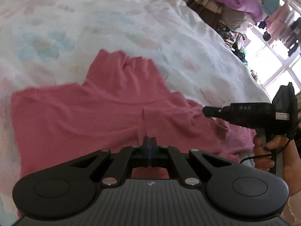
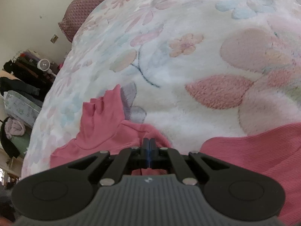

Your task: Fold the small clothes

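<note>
A small pink ribbed garment (image 1: pixel 97 109) lies on a fluffy white flowered blanket (image 1: pixel 94 18). My left gripper (image 1: pixel 150 140) is shut and pinches a raised ridge of the pink cloth just ahead of its tips. My right gripper (image 1: pixel 207 111) comes in from the right in the left wrist view, its tip touching the garment's right edge. In the right wrist view my right gripper (image 2: pixel 149 141) is shut on a fold of the pink garment (image 2: pixel 105 124); a sleeve runs up to the left and more pink cloth (image 2: pixel 254 150) lies at the right.
The blanket (image 2: pixel 188 47) covers the bed. A dark pink pillow (image 2: pixel 82 5) lies at the far left. Piled clothes and furniture (image 2: pixel 17 86) stand beyond the bed's left edge. A window with hanging laundry (image 1: pixel 278 28) is at the right.
</note>
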`<state>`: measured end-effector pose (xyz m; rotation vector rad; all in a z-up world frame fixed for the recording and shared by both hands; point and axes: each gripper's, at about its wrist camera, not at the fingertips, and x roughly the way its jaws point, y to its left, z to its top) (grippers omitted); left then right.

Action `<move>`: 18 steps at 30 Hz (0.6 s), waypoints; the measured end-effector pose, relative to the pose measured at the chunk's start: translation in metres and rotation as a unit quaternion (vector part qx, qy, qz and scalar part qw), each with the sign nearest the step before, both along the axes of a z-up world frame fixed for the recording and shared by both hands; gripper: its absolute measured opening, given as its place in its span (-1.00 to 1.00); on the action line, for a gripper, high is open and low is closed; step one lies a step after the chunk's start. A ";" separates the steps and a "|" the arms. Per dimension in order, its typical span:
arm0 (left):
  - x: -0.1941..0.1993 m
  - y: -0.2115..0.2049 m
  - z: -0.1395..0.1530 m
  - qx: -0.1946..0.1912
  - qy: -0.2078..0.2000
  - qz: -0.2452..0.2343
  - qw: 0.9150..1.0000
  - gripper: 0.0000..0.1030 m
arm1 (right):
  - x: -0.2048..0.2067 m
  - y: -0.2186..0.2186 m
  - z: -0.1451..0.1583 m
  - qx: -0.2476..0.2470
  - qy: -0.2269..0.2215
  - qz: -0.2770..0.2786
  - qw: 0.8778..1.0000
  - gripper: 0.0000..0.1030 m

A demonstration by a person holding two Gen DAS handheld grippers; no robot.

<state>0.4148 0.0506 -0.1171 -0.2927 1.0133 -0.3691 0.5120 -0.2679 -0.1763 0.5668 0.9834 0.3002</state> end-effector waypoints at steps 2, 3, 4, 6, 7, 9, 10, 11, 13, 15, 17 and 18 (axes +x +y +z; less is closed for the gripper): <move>0.000 0.006 -0.001 -0.021 0.009 0.020 1.000 -0.96 | -0.003 0.000 0.006 0.006 -0.006 0.006 1.000 -0.97; 0.000 0.008 0.000 -0.031 0.010 0.027 0.999 -0.94 | -0.007 0.001 0.011 0.003 -0.011 0.006 1.000 -0.90; 0.000 0.009 0.001 -0.042 0.011 0.031 0.999 -0.87 | -0.010 0.001 0.016 -0.002 -0.017 0.008 1.000 -0.81; 0.001 0.005 0.002 -0.052 0.012 0.027 0.998 -0.70 | -0.019 0.003 0.024 -0.010 -0.024 0.015 1.000 -0.73; 0.002 0.001 0.001 -0.042 0.014 0.025 0.999 -0.69 | -0.023 0.004 0.027 -0.012 -0.025 0.019 0.999 -0.73; 0.003 -0.006 -0.006 -0.023 0.033 0.021 0.999 -0.69 | -0.035 0.006 0.032 -0.009 -0.029 0.032 0.999 -0.73; 0.004 -0.009 -0.011 -0.017 0.040 0.020 0.999 -0.69 | -0.041 0.008 0.033 -0.010 -0.029 0.037 0.999 -0.73; 0.004 -0.011 -0.015 -0.010 0.044 0.020 0.999 -0.69 | -0.047 0.011 0.033 -0.011 -0.030 0.042 0.999 -0.73; -0.002 -0.011 -0.016 -0.009 0.030 0.030 0.999 -0.98 | -0.059 0.017 0.030 -0.012 -0.028 0.051 0.998 -0.73; -0.011 -0.006 -0.007 -0.023 0.006 0.038 0.999 -1.00 | -0.068 0.022 0.024 -0.022 -0.022 0.057 0.998 -0.73; -0.023 -0.002 0.004 -0.030 -0.017 0.041 0.999 -1.00 | -0.072 0.025 0.016 -0.030 -0.011 0.058 0.998 -0.74; -0.029 -0.001 0.003 -0.023 -0.016 0.040 0.999 -1.00 | -0.073 0.025 0.012 -0.037 -0.009 0.054 0.998 -0.75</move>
